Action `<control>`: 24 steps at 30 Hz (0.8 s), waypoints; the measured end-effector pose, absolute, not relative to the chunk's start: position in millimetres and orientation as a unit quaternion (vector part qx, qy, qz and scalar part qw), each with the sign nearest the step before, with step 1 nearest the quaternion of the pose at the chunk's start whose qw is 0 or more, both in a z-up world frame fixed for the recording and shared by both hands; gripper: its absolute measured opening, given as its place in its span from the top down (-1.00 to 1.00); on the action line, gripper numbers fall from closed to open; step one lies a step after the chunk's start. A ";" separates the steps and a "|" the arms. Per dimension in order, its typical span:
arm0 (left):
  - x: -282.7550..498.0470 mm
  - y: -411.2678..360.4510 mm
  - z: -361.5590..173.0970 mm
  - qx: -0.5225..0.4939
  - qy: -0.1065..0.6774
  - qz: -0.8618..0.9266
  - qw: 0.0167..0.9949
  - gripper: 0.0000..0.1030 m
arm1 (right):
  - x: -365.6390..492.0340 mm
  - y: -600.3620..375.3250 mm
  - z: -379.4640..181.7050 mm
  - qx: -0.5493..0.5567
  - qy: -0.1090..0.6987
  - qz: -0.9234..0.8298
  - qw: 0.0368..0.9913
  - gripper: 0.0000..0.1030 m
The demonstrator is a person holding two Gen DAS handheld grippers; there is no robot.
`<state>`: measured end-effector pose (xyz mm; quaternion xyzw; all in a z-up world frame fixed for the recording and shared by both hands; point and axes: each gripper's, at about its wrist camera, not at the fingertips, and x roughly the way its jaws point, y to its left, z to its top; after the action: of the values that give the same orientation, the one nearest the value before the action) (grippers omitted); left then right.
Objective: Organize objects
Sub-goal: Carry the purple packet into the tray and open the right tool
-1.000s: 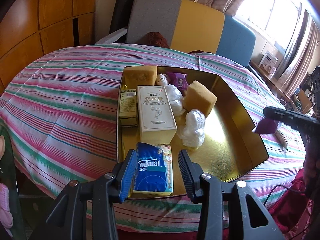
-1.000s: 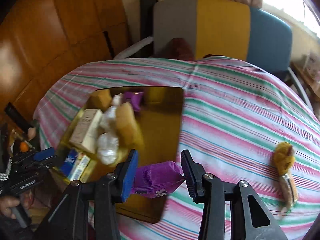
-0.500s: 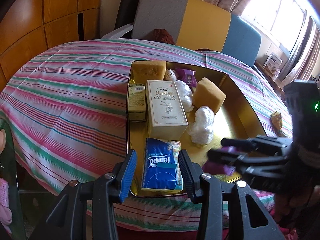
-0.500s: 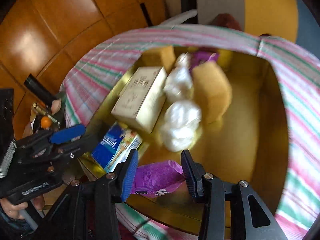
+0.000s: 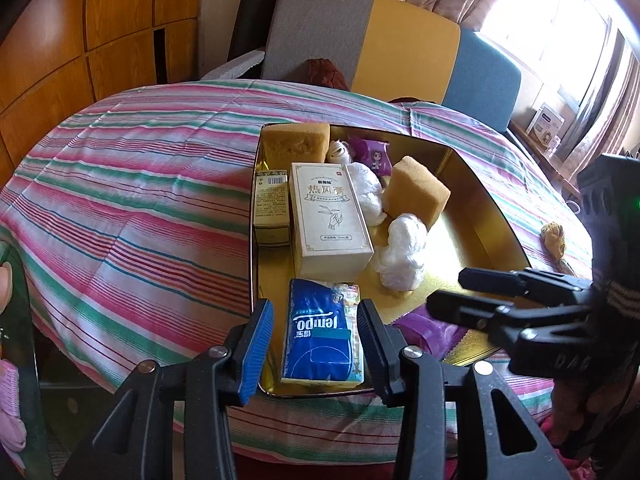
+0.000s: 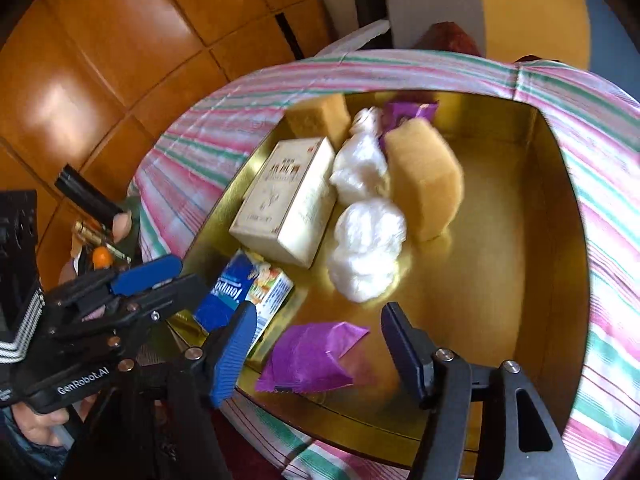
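Observation:
A gold tray point(image 5: 492, 216) point(image 6: 520, 240) sits on the striped table. It holds two sponges point(image 5: 416, 196), a white box point(image 5: 330, 220), a small yellow box point(image 5: 272, 208), white plastic wads point(image 5: 402, 252), a purple packet at the back point(image 5: 374, 156) and a blue Tempo tissue pack point(image 5: 320, 336). My right gripper point(image 6: 316, 356) is open, and a purple packet point(image 6: 312, 356) lies on the tray's near edge between its fingers, also seen in the left wrist view point(image 5: 428, 332). My left gripper point(image 5: 316, 344) is open and empty, its fingers on either side of the tissue pack.
A yellow wrapped item point(image 5: 554, 240) lies on the cloth right of the tray. Chairs in grey, yellow and blue point(image 5: 400, 52) stand behind the table. Wood panelling point(image 5: 100, 20) fills the left side.
My right gripper carried the purple packet over the tray's near right part, then opened and let it go onto the tray. The left gripper barely moved.

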<state>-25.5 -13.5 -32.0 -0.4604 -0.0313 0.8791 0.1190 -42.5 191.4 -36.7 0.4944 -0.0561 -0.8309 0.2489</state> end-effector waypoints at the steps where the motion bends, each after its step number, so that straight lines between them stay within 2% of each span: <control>1: -25.1 -12.7 -31.1 -0.460 -0.030 0.880 0.120 0.15 | -42.6 193.3 -34.5 0.492 -0.058 -0.833 0.246 -0.29; 19: -12.9 13.5 -17.7 -0.442 0.011 0.886 0.143 0.15 | -23.6 253.2 -9.6 0.468 -0.062 -0.864 0.176 -0.55; 24: -11.6 25.5 -14.0 -0.438 0.024 0.885 0.154 0.15 | -21.9 289.4 -6.5 0.467 -0.074 -0.870 0.138 -0.57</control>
<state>-11.6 25.5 -14.0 -0.4380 0.0241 0.8854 0.1537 -21.9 289.4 -6.5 0.4670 -0.0742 -0.8703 0.1377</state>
